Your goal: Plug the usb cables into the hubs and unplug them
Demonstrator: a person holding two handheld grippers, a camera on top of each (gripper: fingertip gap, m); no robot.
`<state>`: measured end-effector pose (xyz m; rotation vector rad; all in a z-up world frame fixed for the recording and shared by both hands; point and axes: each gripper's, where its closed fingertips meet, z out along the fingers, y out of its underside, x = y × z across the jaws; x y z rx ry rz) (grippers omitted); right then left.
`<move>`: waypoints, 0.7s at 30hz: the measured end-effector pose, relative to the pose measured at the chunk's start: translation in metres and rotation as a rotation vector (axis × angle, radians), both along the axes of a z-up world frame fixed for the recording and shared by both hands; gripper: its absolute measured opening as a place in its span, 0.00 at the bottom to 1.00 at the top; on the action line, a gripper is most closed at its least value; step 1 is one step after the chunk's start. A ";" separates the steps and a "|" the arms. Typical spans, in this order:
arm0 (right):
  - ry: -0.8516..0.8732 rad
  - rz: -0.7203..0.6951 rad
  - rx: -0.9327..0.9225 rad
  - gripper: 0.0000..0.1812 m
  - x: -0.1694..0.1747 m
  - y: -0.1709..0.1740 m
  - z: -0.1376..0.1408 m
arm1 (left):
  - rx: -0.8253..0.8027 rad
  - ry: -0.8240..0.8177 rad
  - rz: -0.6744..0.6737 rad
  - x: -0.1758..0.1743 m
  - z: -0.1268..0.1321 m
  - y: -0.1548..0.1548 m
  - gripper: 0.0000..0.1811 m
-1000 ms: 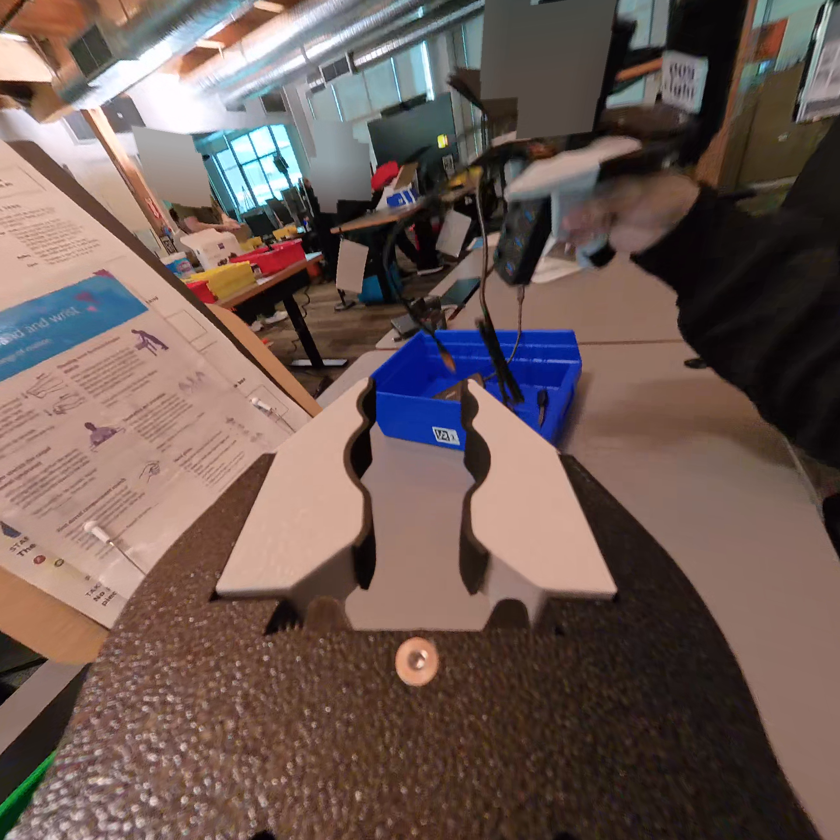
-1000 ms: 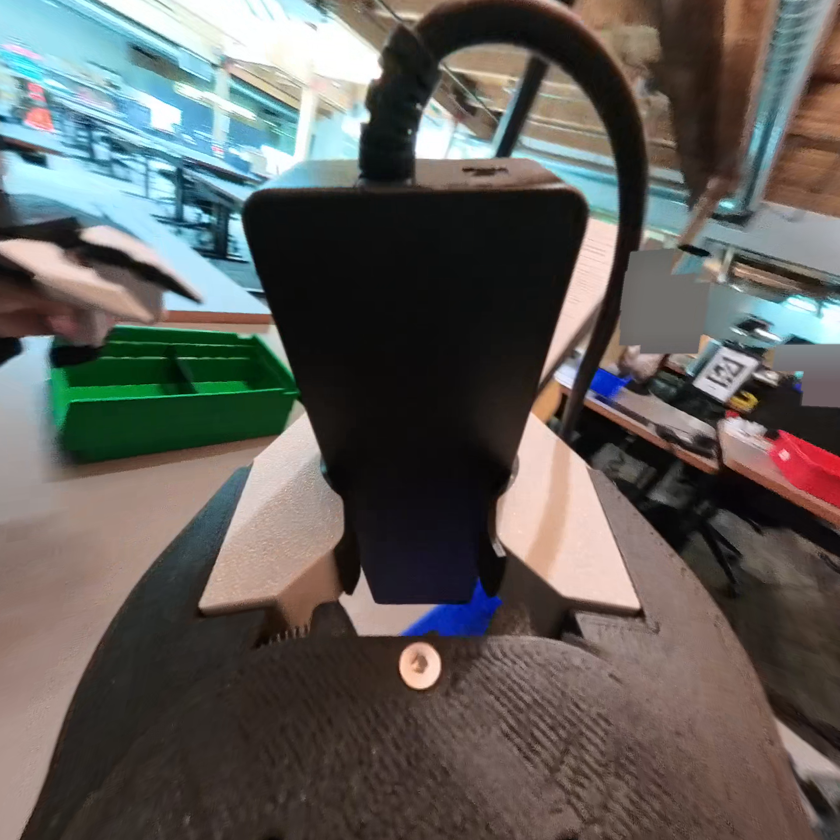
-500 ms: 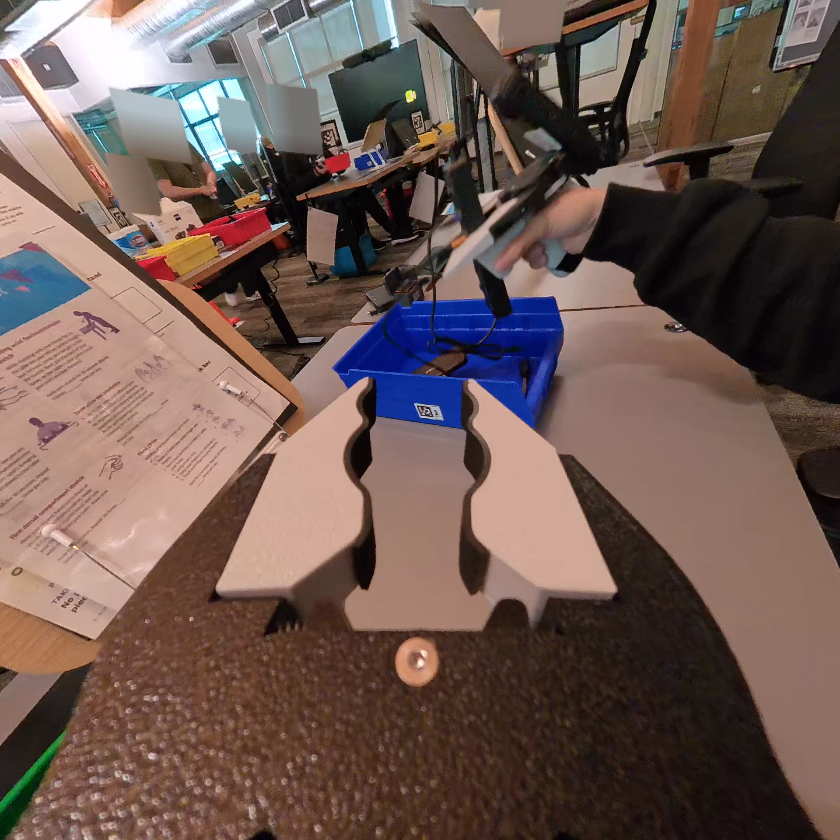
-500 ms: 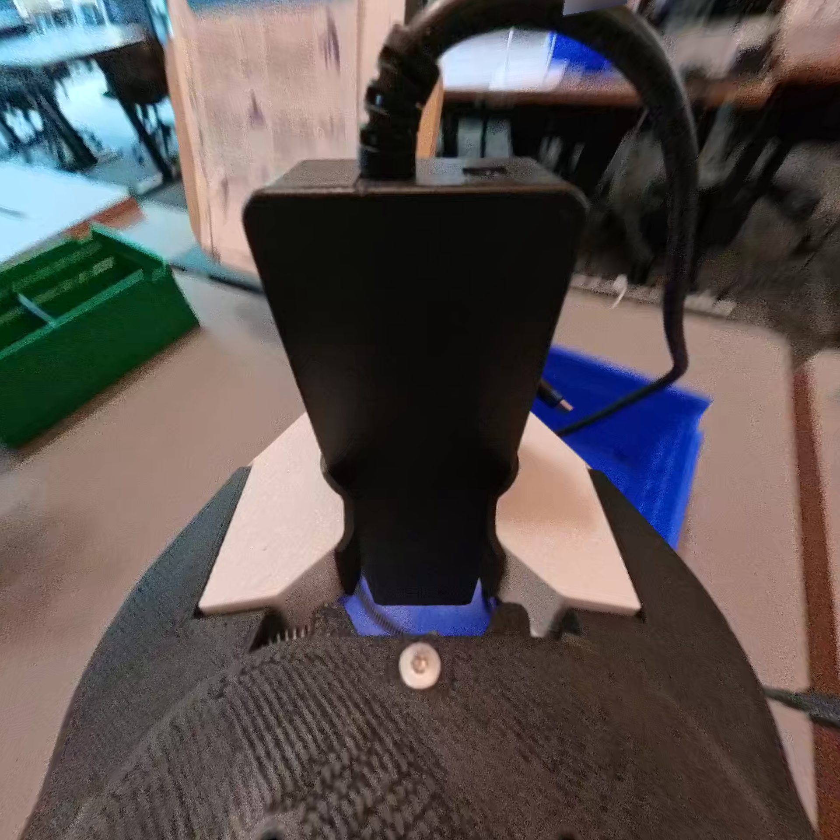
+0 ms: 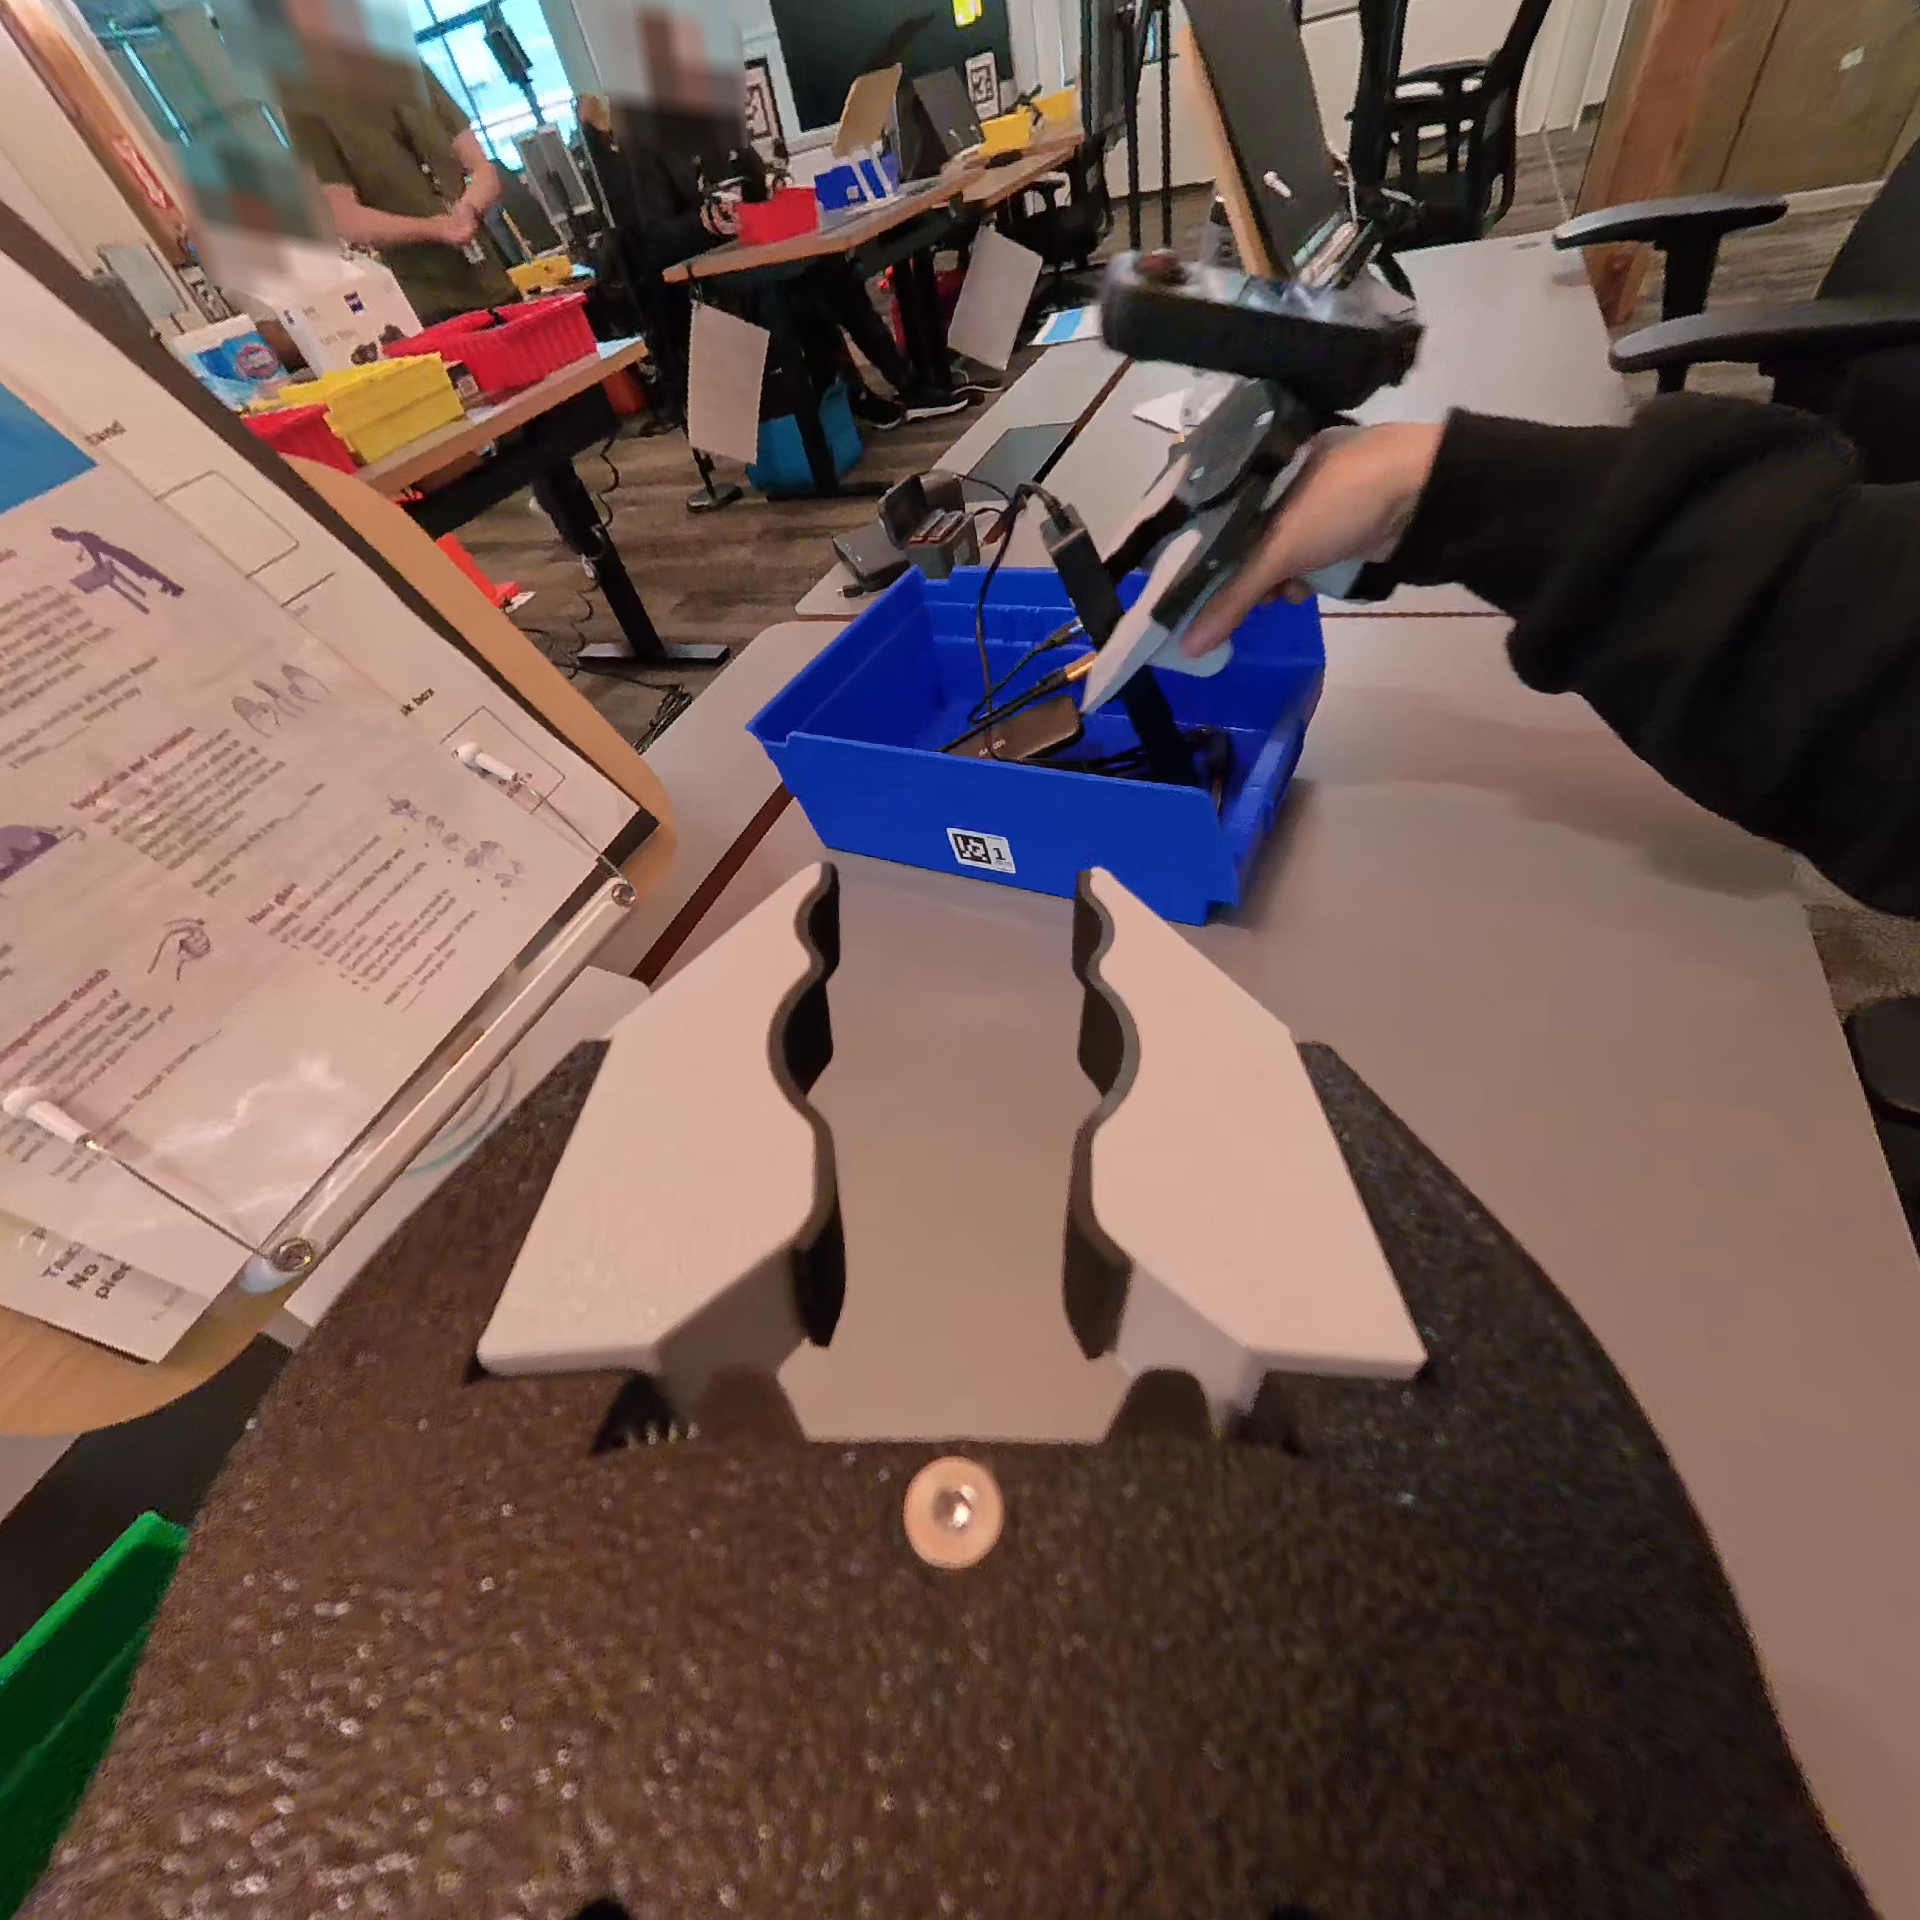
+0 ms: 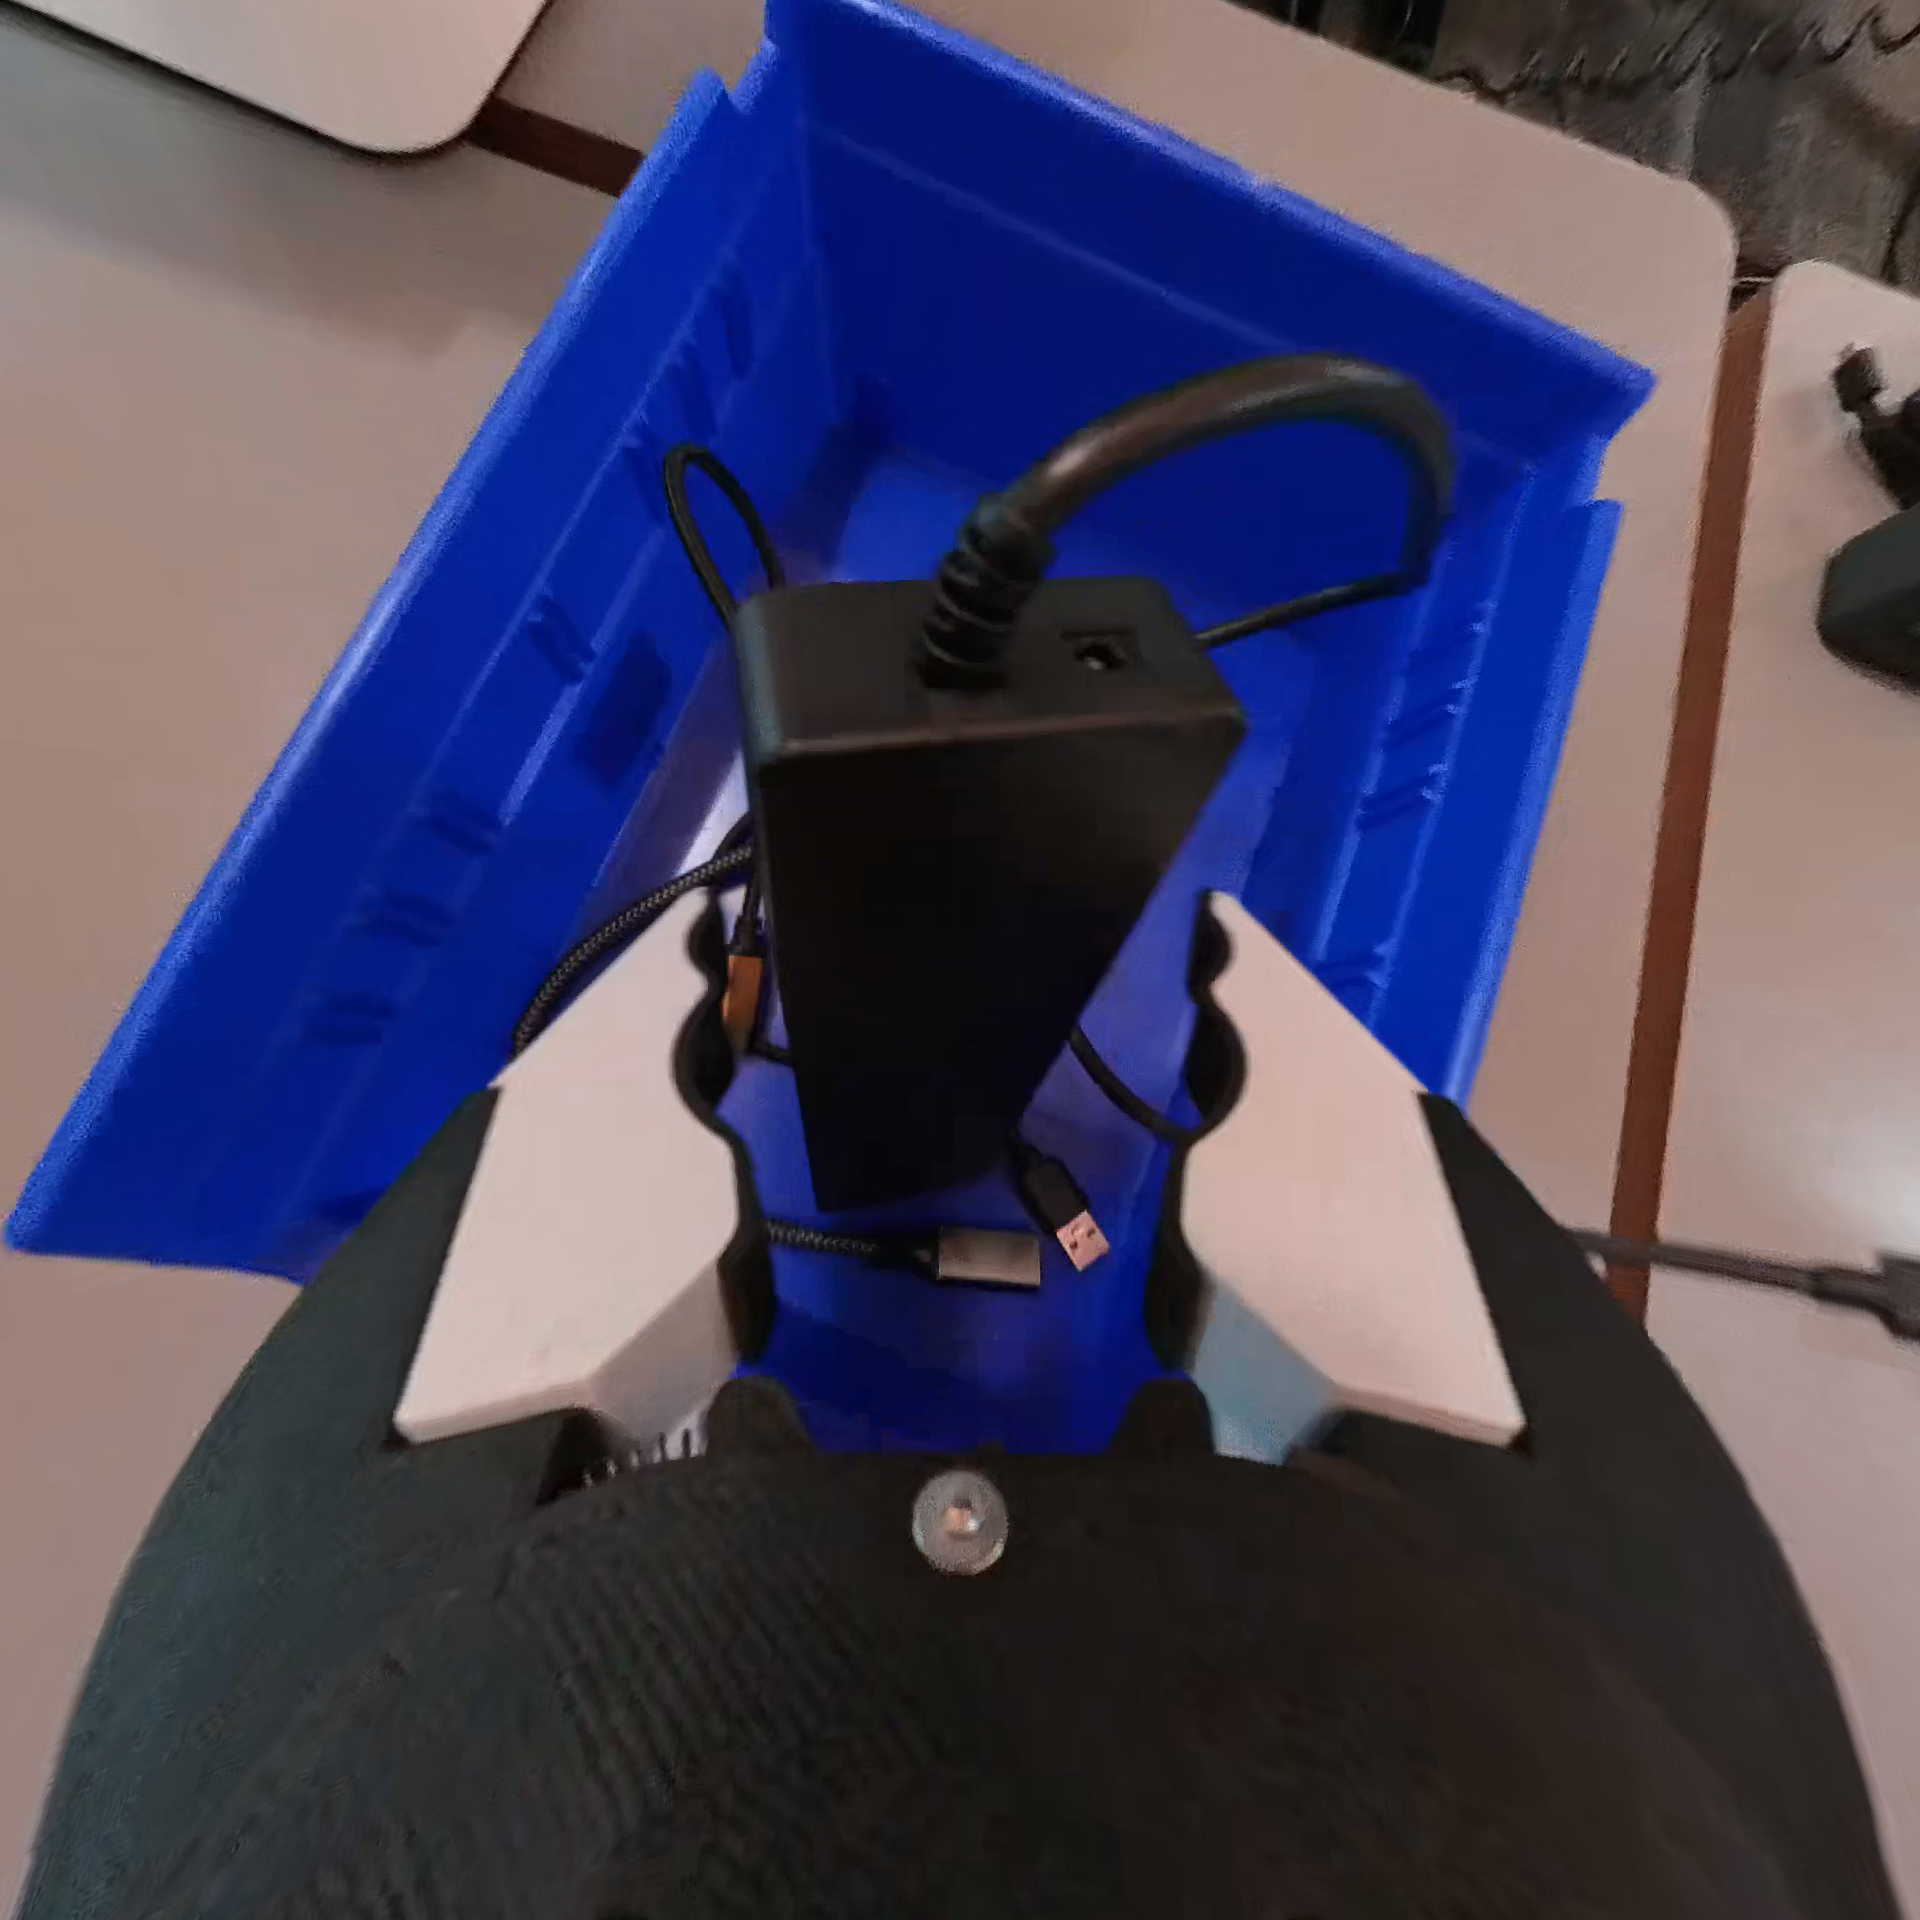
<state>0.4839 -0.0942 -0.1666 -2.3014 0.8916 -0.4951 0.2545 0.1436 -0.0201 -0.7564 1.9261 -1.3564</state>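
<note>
A black USB hub (image 6: 966,883) with a thick black cable on its top end stands tilted inside the blue bin (image 6: 468,831). My right gripper (image 6: 956,914) is open, its jaws wide on either side of the hub and clear of it. Loose cables lie on the bin floor: a black one with a USB plug (image 6: 1081,1242), a braided one with a grey plug (image 6: 977,1252). In the left wrist view the right gripper (image 5: 1143,613) hangs over the bin (image 5: 1039,831), the hub (image 5: 1081,582) between its fingers; another dark hub (image 5: 1023,732) lies there. My left gripper (image 5: 956,883) is open and empty in front of the bin.
An instruction board (image 5: 260,831) leans at the left. A green bin (image 5: 62,1683) shows at the lower left corner. Small black devices (image 5: 925,520) sit behind the blue bin. A cable (image 6: 1766,1262) lies on the grey table to the right.
My right gripper swung down over the blue bin and opened, so the hub it was clamping now stands loose between the jaws. My left gripper stayed open and barely moved.
</note>
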 end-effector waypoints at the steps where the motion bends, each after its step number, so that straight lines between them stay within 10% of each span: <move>1: -0.020 -0.008 0.003 0.55 -0.004 -0.005 0.008 | -0.010 -0.001 0.015 0.002 0.001 0.002 0.25; 9: -0.161 0.087 0.134 0.64 -0.088 0.014 0.043 | -0.067 -0.006 0.174 0.012 0.007 0.034 0.32; 15: -0.173 0.023 -0.005 0.56 -0.088 0.025 -0.001 | -0.004 -0.012 0.171 0.001 0.007 0.038 0.32; 21: -0.280 0.050 0.016 0.31 -0.121 0.035 0.012 | 0.018 -0.040 0.341 -0.017 0.021 0.087 0.32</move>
